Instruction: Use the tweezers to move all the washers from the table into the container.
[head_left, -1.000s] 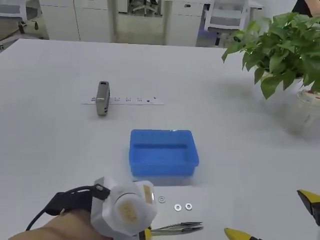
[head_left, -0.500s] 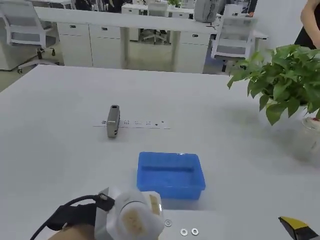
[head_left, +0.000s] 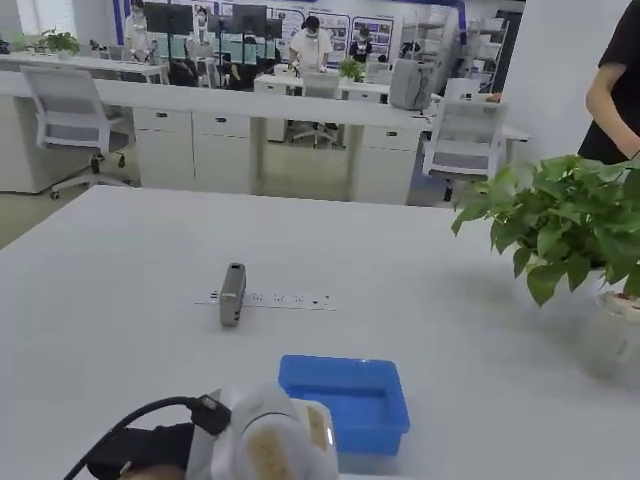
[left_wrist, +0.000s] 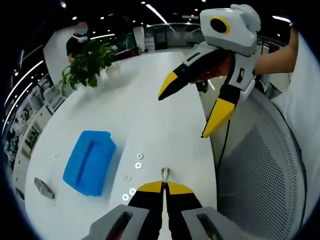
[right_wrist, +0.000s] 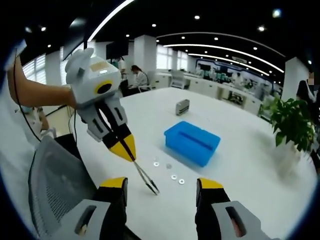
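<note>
Washers (left_wrist: 138, 165): several small flat silver rings, loose on the white table (left_wrist: 150, 100) near the blue container (left_wrist: 89, 162); catalogued from both gripper views. Tweezers (right_wrist: 145, 177): slim, metal, clamped between the left gripper's (left_wrist: 164, 186) closed jaws, tips near the washers. Right gripper (right_wrist: 160, 185): jaws apart, holding nothing. Head view adds: power strip (head_left: 265, 298), potted plant (head_left: 560, 225).

The left tool (left_wrist: 164, 189) hides the tweezers (left_wrist: 164, 173) between its jaws, all but the tips. In the head view its body, cut off at the bottom edge, covers the near left corner of the blue container (head_left: 345, 362).
</note>
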